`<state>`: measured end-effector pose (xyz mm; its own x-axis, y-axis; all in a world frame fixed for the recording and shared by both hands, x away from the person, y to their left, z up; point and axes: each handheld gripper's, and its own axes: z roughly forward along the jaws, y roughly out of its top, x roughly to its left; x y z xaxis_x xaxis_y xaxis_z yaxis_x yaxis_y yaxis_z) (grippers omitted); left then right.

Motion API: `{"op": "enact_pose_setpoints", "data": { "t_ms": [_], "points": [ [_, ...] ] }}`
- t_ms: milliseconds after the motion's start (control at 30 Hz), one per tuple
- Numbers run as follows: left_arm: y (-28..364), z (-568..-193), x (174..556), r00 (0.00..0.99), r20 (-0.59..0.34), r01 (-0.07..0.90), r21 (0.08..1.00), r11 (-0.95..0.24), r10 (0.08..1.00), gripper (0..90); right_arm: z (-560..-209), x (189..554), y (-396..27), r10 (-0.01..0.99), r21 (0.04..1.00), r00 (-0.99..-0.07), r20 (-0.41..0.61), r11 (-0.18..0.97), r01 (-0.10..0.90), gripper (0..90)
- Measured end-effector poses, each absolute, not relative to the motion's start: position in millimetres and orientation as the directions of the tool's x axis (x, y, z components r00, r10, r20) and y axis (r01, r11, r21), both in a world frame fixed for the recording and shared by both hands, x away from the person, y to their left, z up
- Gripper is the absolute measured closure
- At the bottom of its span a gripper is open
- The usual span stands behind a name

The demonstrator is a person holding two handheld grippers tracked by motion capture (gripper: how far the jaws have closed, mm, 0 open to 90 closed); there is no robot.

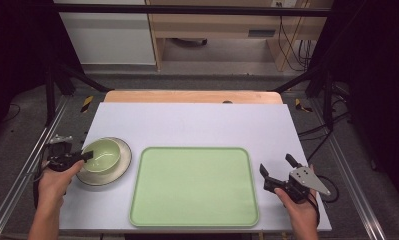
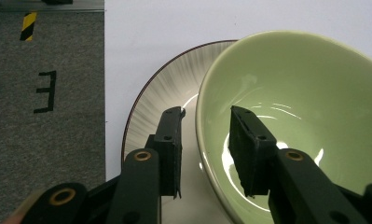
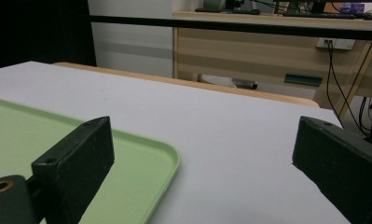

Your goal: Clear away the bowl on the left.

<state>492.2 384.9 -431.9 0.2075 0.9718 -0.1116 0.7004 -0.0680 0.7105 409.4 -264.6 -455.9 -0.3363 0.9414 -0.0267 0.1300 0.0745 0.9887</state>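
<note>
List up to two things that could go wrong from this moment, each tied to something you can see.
The left gripper straddles only the green bowl's near rim, so the bowl could tip or slip if lifted. The bowl sits on a plate, which might be dragged or knocked as it moves.

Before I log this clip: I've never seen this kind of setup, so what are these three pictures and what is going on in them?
A person sits at a table holding a hand-operated two-jaw gripper in each hand. The high view looks down from above; the other two come from cameras riding on each gripper, looking along its black jaws. On the white surface lie an empty green tray and a green bowl standing on a pale plate. The left gripper has its jaws astride the bowl's rim, one inside and one outside, not visibly clamped. The right gripper is wide open beside the tray, holding nothing.
</note>
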Motion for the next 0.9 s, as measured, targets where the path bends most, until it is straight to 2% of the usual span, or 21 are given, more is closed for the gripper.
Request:
{"op": "enact_pose_setpoints", "data": {
  "t_ms": [900],
  "points": [
    [386.7,-436.6,494.3,0.189,-0.148,0.747,0.664,-0.044,0.971,76.3,-456.5,409.9,-262.6,0.937,0.989,-0.349,-0.027,0.077,0.130,5.6]
  ]
}}
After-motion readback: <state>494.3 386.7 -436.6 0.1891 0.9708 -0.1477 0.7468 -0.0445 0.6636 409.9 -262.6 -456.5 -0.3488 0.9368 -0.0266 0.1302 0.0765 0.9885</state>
